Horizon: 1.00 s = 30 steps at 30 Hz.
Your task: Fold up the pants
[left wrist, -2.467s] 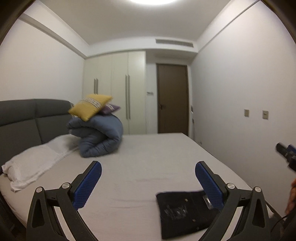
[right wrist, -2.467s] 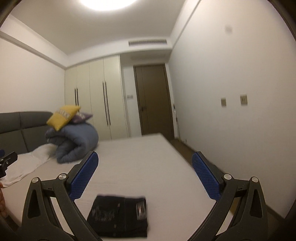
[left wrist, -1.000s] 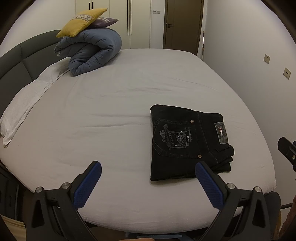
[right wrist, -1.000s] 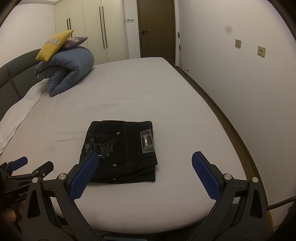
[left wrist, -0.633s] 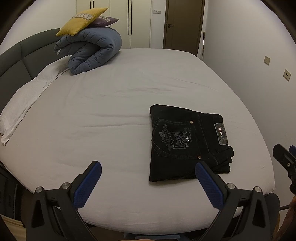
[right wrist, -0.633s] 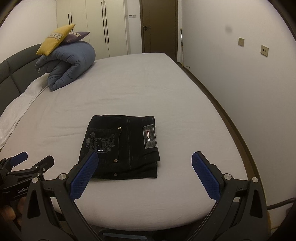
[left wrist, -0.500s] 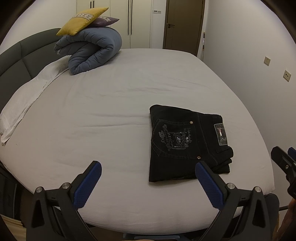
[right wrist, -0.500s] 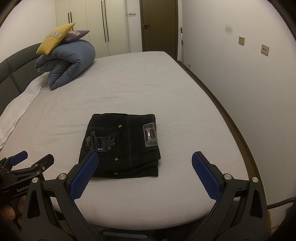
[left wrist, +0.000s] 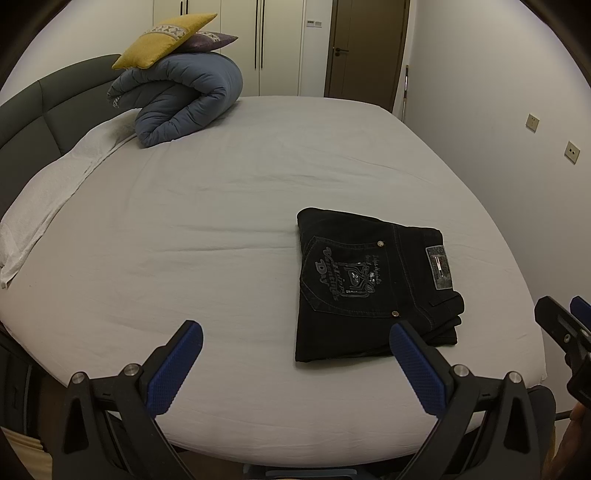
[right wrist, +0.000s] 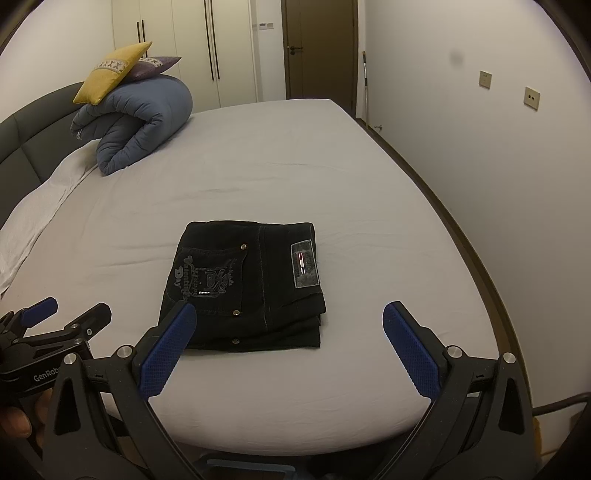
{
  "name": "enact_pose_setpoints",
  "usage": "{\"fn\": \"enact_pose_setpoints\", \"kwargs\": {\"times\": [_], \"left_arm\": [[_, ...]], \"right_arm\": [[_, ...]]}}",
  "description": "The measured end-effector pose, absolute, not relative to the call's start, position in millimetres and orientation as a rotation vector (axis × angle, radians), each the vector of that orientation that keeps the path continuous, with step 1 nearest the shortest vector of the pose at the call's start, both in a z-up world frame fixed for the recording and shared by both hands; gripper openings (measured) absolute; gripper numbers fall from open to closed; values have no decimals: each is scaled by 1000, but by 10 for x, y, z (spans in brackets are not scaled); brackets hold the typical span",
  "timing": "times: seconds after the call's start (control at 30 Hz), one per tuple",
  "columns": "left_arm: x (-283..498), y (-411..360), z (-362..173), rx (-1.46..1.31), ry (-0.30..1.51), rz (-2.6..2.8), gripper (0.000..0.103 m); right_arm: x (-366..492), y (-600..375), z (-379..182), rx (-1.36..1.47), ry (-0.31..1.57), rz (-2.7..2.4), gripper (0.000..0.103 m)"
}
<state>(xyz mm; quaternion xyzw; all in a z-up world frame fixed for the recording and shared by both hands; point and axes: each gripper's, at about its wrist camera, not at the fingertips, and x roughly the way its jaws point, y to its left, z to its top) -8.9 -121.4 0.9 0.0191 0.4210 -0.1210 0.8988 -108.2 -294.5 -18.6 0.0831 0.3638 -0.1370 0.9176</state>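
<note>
Black pants (left wrist: 373, 284) lie folded into a compact rectangle on the white bed (left wrist: 207, 229), near its foot, with the embroidered back pocket and a label patch facing up. They also show in the right wrist view (right wrist: 245, 284). My left gripper (left wrist: 295, 362) is open and empty, held above the bed's near edge, left of the pants. My right gripper (right wrist: 290, 338) is open and empty, held just in front of the pants. Neither touches the pants.
A rolled blue duvet (left wrist: 184, 99) with a yellow cushion (left wrist: 162, 35) on it sits at the head of the bed by the grey headboard (left wrist: 33, 118). A white pillow (left wrist: 48, 192) lies along the left. A wall (right wrist: 480, 147) runs close on the right.
Both grippers tilted down from the room view onto the bed, then drew slightly closer to the pants. The pants have not moved. Both grippers stayed open.
</note>
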Motion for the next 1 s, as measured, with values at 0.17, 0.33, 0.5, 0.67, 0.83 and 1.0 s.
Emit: {"fn": "enact_pose_setpoints", "kwargs": {"times": [0.17, 0.33, 0.5, 0.67, 0.83, 1.0], "left_arm": [[-91, -1220, 6, 41, 872, -250, 103], [-92, -1224, 6, 40, 871, -250, 103], [-93, -1229, -3, 41, 871, -251, 103], [-93, -1229, -7, 39, 872, -252, 103], [-96, -1234, -16, 33, 875, -254, 103], [-84, -1219, -26, 24, 886, -259, 103]], "right_arm": [[-1074, -2933, -188, 172, 748, -281, 103], [-1074, -2940, -185, 171, 750, -281, 103], [-1065, -2933, -195, 171, 750, -281, 103], [-1067, -2936, -194, 171, 749, -281, 103], [-1069, -2933, -200, 171, 750, -280, 103], [-1065, -2923, -220, 171, 753, -280, 103]]}}
